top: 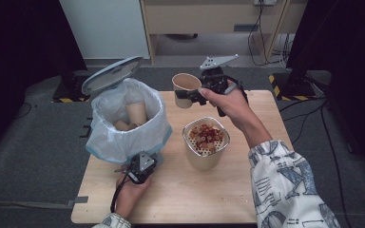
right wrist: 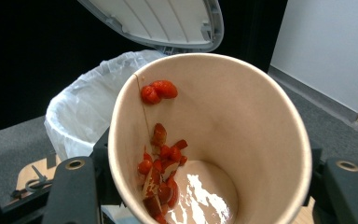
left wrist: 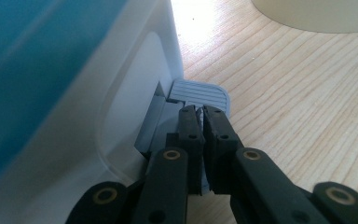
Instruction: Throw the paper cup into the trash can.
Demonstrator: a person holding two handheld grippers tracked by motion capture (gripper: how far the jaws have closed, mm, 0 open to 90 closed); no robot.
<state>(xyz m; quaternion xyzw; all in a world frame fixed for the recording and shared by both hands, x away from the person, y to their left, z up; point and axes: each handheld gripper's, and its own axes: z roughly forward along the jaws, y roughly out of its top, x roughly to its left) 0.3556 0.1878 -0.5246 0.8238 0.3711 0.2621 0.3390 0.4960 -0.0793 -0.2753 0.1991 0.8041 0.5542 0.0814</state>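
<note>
The tan paper cup (top: 186,88), smeared inside with red food scraps and a pool of pale liquid, hangs above the far edge of the light wooden table (top: 180,194), pinched across its body by the right gripper (top: 196,96). Its mouth tilts up and toward the white pedal bin (top: 126,121) lined with a clear plastic bag, which lies to the cup's left and nearer the person; the likely next move is across to that opening. The left gripper (left wrist: 200,112), its jaws pressed together, bears down on the bin's grey ribbed pedal (left wrist: 200,93), and the grey lid (top: 110,73) stands raised. A steel strainer (top: 206,137) of red scraps sits on another paper cup between them.
</note>
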